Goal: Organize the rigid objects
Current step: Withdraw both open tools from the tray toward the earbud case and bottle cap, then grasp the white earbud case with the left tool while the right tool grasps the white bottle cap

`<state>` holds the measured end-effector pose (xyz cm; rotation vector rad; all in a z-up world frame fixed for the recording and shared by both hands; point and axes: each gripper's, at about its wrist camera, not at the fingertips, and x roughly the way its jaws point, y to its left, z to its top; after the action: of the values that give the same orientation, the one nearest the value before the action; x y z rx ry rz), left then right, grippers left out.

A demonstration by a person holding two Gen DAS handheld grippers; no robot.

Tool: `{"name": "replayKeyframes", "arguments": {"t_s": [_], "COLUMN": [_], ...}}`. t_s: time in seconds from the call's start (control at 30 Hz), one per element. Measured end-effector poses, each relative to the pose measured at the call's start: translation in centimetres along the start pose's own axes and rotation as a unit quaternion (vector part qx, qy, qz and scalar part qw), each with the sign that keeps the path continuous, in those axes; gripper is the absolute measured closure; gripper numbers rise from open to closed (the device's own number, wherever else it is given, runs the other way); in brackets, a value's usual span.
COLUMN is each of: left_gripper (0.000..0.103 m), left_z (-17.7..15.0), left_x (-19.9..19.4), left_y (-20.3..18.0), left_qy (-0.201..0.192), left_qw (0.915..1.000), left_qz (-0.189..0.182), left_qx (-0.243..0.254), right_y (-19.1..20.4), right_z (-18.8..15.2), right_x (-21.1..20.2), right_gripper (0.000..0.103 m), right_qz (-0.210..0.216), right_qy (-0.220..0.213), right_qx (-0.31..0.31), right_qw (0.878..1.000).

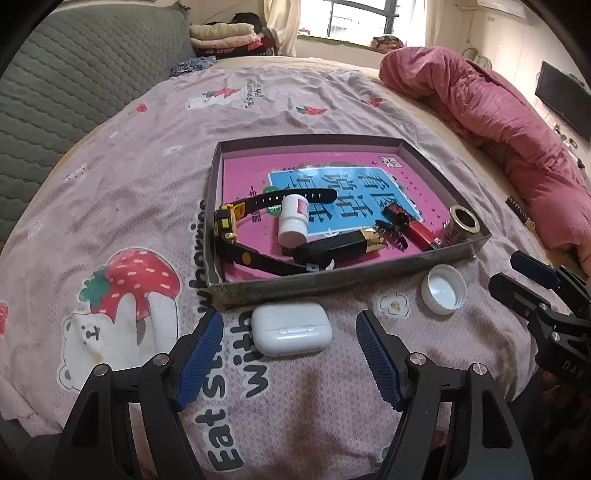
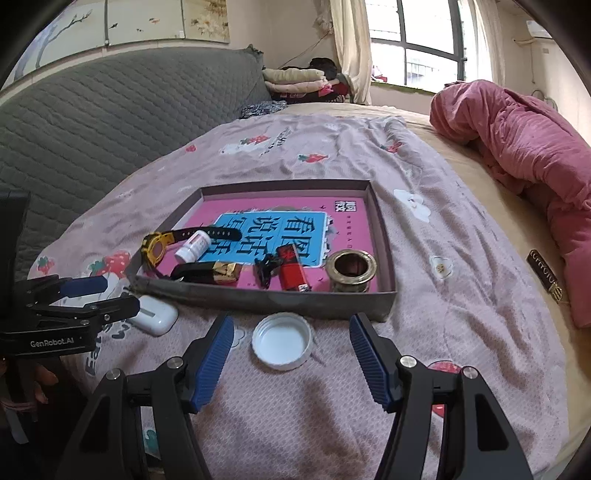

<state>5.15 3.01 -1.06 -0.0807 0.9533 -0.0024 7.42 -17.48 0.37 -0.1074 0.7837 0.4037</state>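
Note:
A shallow cardboard tray (image 1: 402, 264) (image 2: 266, 297) with a pink printed floor lies on the bedspread. Inside it are a black and yellow watch (image 1: 231, 221) (image 2: 157, 247), a small white bottle (image 1: 293, 219) (image 2: 194, 246), a black and gold battery (image 1: 332, 245) (image 2: 210, 272), a black clip (image 1: 391, 225) (image 2: 266, 269), a red lighter (image 1: 421, 232) (image 2: 291, 275) and a brass ring (image 1: 463, 223) (image 2: 351, 267). A white earbud case (image 1: 291, 328) (image 2: 153, 315) rests before the tray, between the open fingers of my left gripper (image 1: 290, 321). A white bottle cap (image 1: 443, 290) (image 2: 282, 339) lies between the open fingers of my right gripper (image 2: 291, 326).
A rumpled pink quilt (image 1: 498, 110) (image 2: 524, 155) is heaped at the right. A grey quilted cover (image 1: 74, 81) (image 2: 92, 122) rises at the left, with folded clothes (image 1: 225, 35) (image 2: 295, 79) by the window. A small dark tag (image 2: 546, 284) lies on the sheet at the right.

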Motion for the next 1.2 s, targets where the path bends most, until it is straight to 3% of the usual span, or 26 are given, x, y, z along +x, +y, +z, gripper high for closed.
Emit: {"name": "replayKeyframes", "arguments": {"t_s": [0.6, 1.2], "left_gripper": [0.027, 0.025], "left_z": [-1.3, -1.1], "left_x": [2.1, 5.6], "left_y": [1.0, 0.5], "left_qy": [0.043, 0.044], "left_qw": [0.9981, 0.9983], "left_qz": [-0.017, 0.001], "left_qx": [-0.040, -0.040], "right_y": [1.0, 1.3], "right_z": [-1.6, -2.3], "right_x": [2.2, 5.6], "right_gripper": [0.038, 0.038], "right_qz": [0.007, -0.013], "right_qy": [0.049, 0.073], "right_qx": [-0.006, -0.005], "right_qw": [0.999, 0.997]}}
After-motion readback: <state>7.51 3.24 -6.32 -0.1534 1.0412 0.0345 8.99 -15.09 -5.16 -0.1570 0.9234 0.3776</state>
